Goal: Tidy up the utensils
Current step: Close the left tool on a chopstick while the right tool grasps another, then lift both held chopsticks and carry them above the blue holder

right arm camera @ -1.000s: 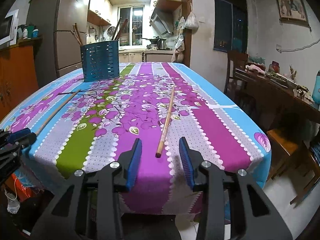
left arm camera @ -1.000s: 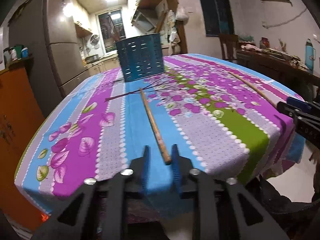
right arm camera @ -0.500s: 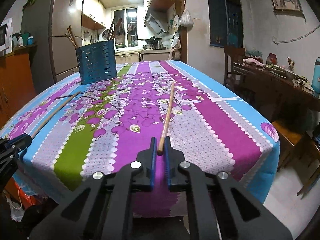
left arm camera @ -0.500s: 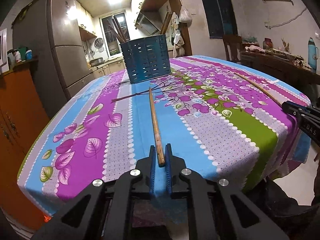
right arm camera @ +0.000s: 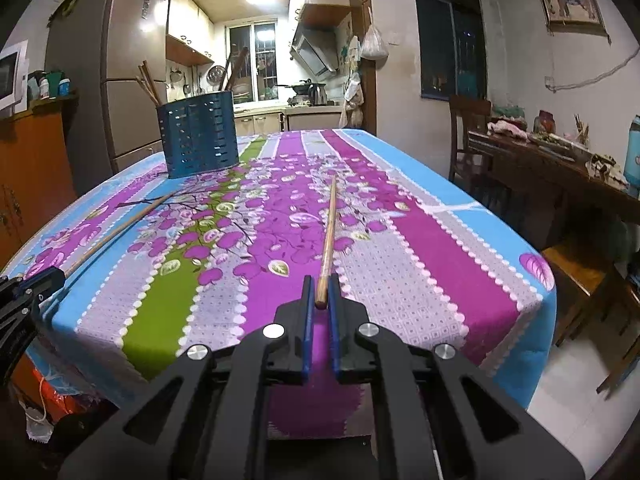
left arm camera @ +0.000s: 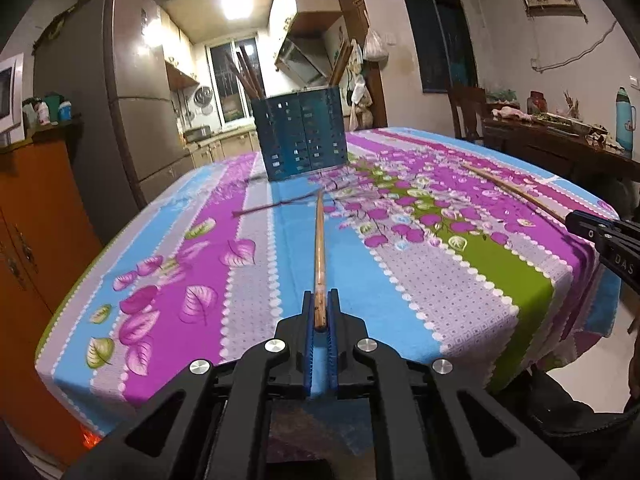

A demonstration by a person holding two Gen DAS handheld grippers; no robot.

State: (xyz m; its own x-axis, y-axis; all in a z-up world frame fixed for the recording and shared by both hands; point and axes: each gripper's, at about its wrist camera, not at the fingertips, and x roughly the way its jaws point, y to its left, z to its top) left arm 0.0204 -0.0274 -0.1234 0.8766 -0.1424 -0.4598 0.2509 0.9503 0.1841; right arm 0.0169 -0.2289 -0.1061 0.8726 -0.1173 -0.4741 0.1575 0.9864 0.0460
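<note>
Chopsticks: two on desk, each pinched at near end by one tool. Left tool (left arm camera: 320,312) level at near desk edge, pointing at far edge, closed narrow on left chopstick (left arm camera: 319,248), which runs toward blue holder (left arm camera: 302,140). Right tool (right arm camera: 321,294) same pose, closed narrow on right chopstick (right arm camera: 329,232) over purple stripe of tablecloth (right arm camera: 420,248). Holder upright near far edge, more chopsticks (left arm camera: 246,72) inside. Both tools well apart along near edge.

The only legible text is the white letters "DAS", cut off at the edge, on the black body of the right tongs (left arm camera: 612,240), seen in the left wrist view.
</note>
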